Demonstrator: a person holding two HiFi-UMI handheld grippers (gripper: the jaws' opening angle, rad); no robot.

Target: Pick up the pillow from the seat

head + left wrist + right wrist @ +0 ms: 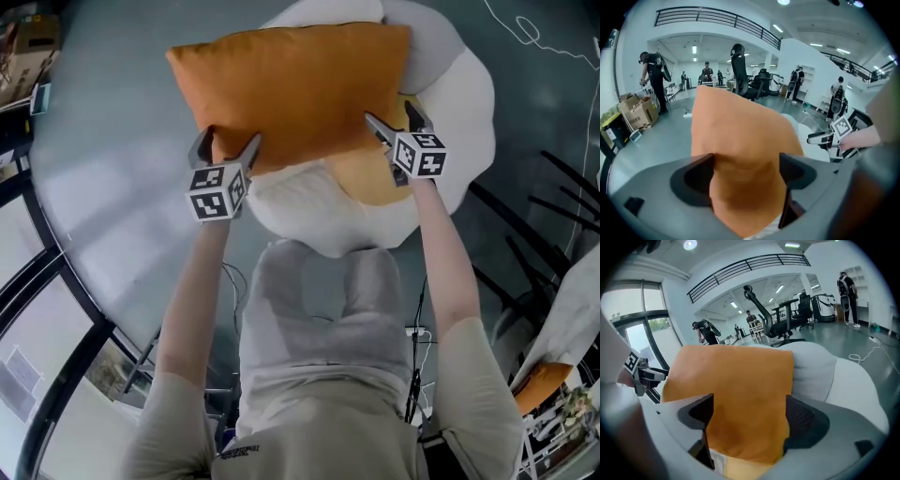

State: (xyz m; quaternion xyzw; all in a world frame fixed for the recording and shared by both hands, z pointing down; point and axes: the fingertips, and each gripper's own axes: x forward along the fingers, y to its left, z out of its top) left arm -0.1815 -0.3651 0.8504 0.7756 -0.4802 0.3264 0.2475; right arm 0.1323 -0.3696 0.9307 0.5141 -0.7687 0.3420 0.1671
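Observation:
An orange pillow [291,84] lies across a white, petal-edged seat [464,94] with a yellow middle [370,178]. My left gripper [226,142] is at the pillow's near left corner and my right gripper [394,117] at its near right corner. In the left gripper view the pillow [740,140] fills the gap of the left gripper [746,164], whose jaws stand wide. The right gripper view shows the same: the pillow [736,390] lies between the spread jaws of the right gripper [749,408]. Neither pair visibly squeezes the fabric.
A grey cushion [427,47] sits behind the pillow on the seat. A white cable [534,37] trails on the floor at the far right, and black chair legs [553,206] stand to the right. Cardboard boxes [637,112], office chairs and several people are in the hall beyond.

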